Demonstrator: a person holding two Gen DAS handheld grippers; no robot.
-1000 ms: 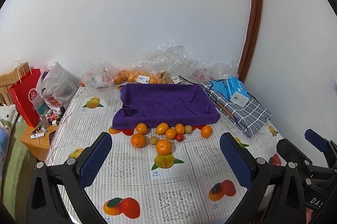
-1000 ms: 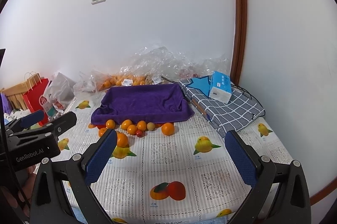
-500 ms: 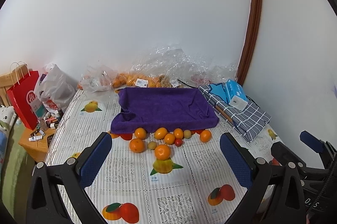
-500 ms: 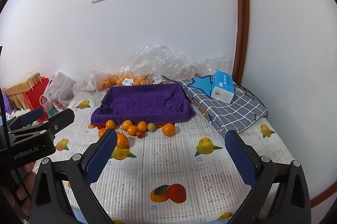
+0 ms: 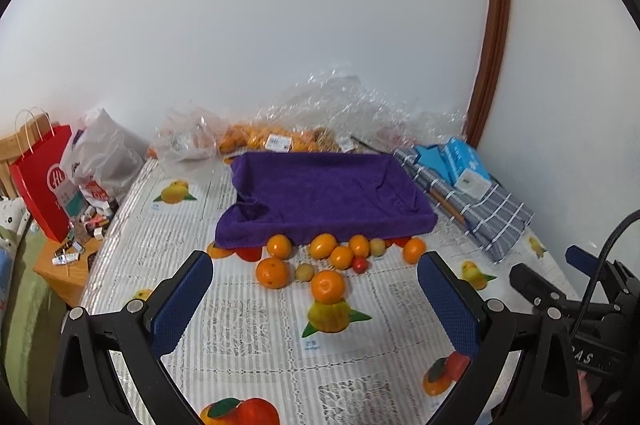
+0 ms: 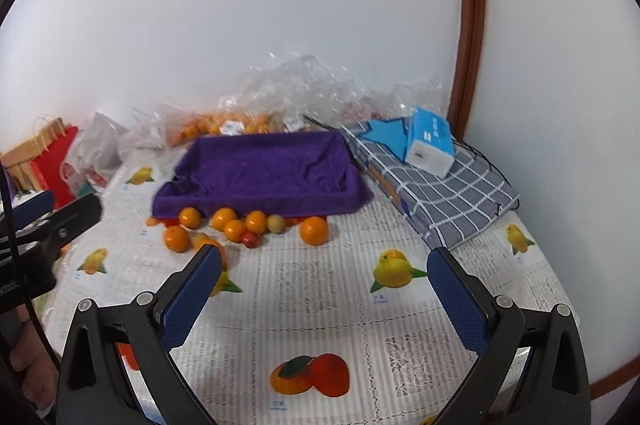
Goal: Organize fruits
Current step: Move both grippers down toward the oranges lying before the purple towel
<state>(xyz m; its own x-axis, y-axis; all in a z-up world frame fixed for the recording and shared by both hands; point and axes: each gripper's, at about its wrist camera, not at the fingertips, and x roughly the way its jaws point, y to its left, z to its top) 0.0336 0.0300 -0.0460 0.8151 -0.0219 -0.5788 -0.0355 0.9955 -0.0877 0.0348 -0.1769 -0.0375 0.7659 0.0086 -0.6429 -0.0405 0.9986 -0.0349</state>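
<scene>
Several oranges (image 5: 327, 286) (image 6: 314, 230), two pale round fruits (image 5: 304, 272) and a small red fruit (image 5: 359, 264) lie loose on the printed tablecloth, just in front of a tray lined with a purple towel (image 5: 324, 193) (image 6: 264, 173). The tray holds nothing. My left gripper (image 5: 316, 301) is open, hovering above the cloth short of the fruit. My right gripper (image 6: 324, 293) is open too, over bare cloth to the right of the pile. Each gripper shows at the edge of the other's view.
Clear plastic bags with more oranges (image 5: 264, 141) sit against the wall behind the tray. A checked cloth bundle with a blue box (image 6: 430, 145) lies to the right. A red paper bag (image 5: 40, 181) and white bag (image 5: 100, 161) stand left, beside a low wooden stand with small bottles (image 5: 76, 245).
Both grippers have drifted slightly closer to the fruit and the tray; the fruit looks a little larger in the views. Nothing was picked up, and both stay open.
</scene>
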